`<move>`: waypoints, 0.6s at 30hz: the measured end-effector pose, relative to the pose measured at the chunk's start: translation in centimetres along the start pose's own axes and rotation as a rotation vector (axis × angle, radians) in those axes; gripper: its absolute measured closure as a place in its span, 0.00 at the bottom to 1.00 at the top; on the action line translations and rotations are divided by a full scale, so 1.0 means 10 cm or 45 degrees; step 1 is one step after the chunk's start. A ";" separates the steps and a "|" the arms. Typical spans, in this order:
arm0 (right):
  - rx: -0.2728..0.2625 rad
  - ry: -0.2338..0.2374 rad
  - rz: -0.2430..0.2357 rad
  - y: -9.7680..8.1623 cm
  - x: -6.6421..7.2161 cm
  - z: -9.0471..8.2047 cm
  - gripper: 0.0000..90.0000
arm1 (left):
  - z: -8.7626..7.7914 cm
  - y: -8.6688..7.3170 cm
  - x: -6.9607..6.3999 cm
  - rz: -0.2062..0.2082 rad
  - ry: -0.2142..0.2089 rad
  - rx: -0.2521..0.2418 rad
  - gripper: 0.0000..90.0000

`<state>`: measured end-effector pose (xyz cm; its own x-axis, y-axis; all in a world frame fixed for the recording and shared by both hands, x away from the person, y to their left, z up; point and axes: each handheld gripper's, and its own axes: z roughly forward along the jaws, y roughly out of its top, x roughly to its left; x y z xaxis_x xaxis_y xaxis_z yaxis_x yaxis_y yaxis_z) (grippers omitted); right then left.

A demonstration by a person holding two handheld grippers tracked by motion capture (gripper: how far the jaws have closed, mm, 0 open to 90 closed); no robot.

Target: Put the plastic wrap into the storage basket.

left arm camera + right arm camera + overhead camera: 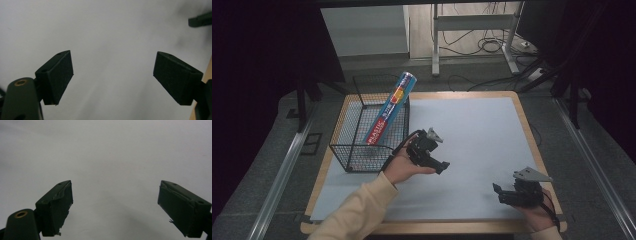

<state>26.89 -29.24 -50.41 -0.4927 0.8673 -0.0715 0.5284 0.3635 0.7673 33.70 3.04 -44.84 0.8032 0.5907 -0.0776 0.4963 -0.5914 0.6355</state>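
high view | plastic wrap box [389, 109] leans in wire basket [362, 145] — too long to lie flat | left claw [438, 152] apart, empty | right claw [500, 192] apart, empty — over desk [472, 130]

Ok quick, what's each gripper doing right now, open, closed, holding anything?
Left gripper: jaws open, nothing between them, over the white sheet.
Right gripper: jaws open, holding nothing.

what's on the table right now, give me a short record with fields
surface: white sheet on a wooden table
basket: black wire basket at the table's left
box: blue plastic wrap box leaning tilted in the basket, top end above the rim
left gripper: beside the basket, jaws apart, nothing between them
right gripper: near the front right, jaws apart, nothing between them
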 end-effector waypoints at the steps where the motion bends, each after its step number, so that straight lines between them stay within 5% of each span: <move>1: -0.001 0.000 0.000 0.00 0.00 0.00 0.15 | 0.04 -0.05 -0.01 -0.011 -0.002 0.001 0.18; 9: -0.003 -0.004 -0.003 0.00 0.00 0.01 0.15 | 0.15 -0.31 0.00 -0.061 -0.018 0.005 0.18; 18: -0.021 -0.004 -0.011 0.01 0.00 0.00 0.15 | 0.14 -0.34 -0.06 -0.037 -0.009 0.001 0.19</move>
<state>26.89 -29.21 -50.33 -0.4951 0.8652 -0.0797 0.5130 0.3651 0.7769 31.93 3.94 -48.04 0.7907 0.6039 -0.1011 0.5197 -0.5746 0.6322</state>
